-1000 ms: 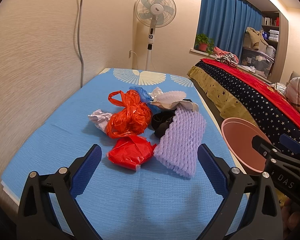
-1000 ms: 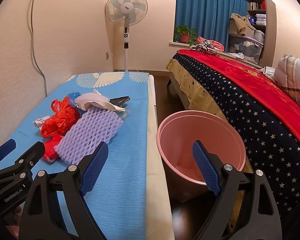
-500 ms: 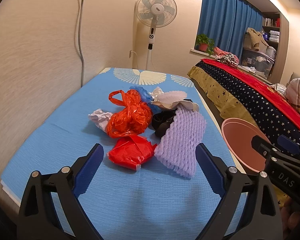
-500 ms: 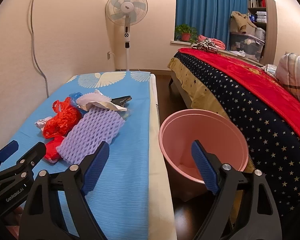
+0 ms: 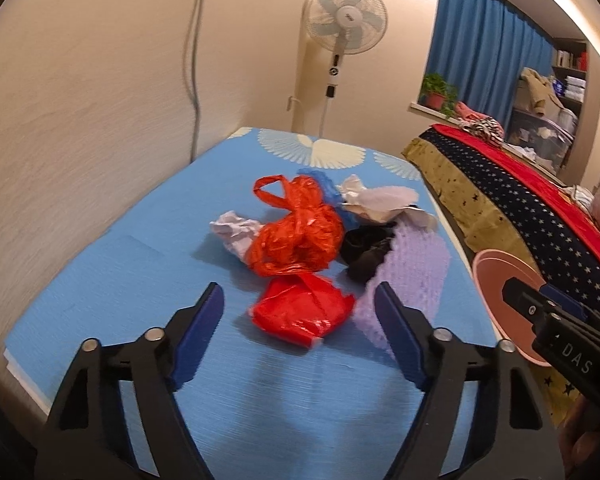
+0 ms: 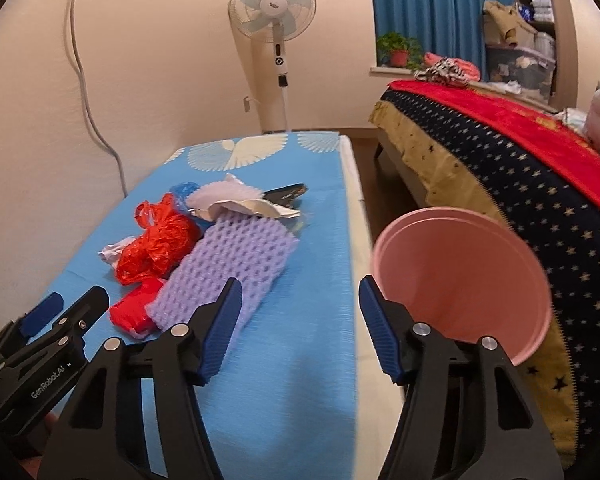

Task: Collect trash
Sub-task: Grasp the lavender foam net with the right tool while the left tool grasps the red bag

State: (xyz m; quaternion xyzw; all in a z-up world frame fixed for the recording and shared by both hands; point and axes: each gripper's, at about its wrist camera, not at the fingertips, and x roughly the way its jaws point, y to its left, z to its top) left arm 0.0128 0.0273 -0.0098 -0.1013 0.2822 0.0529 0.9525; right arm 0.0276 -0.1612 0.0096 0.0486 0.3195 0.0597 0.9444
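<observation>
Black item half under purple netting

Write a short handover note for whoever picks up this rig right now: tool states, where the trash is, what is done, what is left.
Left tool: open, empty, jaws just been closing, nothing between them; it points at the flat red plastic wrapper.
Right tool: open, empty, jaws also just narrowed; it hangs over the blue patterned mat, near its edge beside the bin.
Trash sits piled on the mat: crumpled orange-red plastic bag, lilac foam fruit net, white crumpled paper, black item, white and blue scraps behind.
Round pink plastic bin stands on the floor between mat and bed.
Done: nothing picked up. Left: every piece into the bin.
</observation>
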